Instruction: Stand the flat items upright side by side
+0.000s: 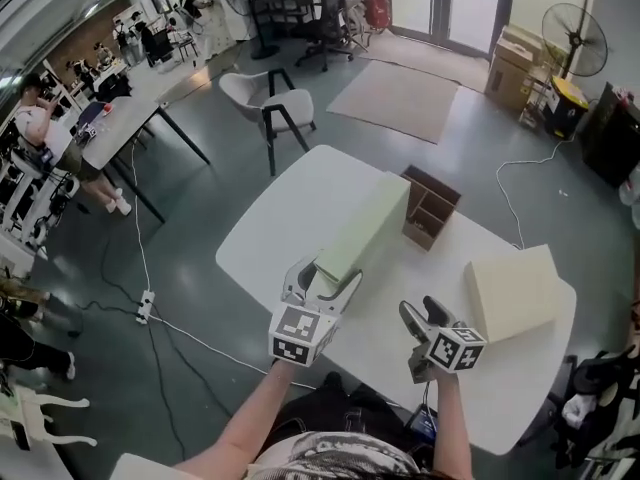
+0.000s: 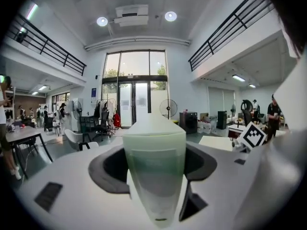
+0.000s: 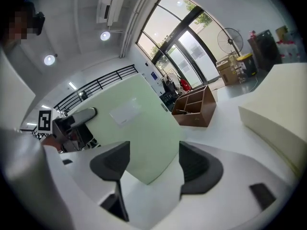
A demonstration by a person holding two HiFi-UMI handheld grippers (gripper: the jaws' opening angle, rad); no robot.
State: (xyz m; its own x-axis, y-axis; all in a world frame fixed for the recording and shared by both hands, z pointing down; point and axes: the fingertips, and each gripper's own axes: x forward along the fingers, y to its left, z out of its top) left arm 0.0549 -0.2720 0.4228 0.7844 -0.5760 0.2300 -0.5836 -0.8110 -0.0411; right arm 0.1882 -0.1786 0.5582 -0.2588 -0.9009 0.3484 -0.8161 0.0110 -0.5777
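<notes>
Above the counter (image 1: 290, 208), the left gripper (image 1: 325, 278) has its fingers clamped on the near end of the green slab (image 1: 370, 223); the right gripper (image 1: 423, 314) gapes empty. Such an end-hold may let the slab's weight twist it loose.

White shells and dark grey pads (image 2: 108, 169) made up the left gripper (image 1: 325, 280) and right gripper (image 1: 424, 313). Behind each jaw pair sat a black-and-white marker cube (image 1: 300, 335). The person's top (image 1: 340, 460) was patterned black and white.

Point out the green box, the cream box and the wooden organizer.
green box (image 1: 366, 228), head view, middle of its upward face.
cream box (image 1: 512, 290), head view, middle of its broad face.
organizer (image 1: 430, 209), head view, its open compartments.
</notes>
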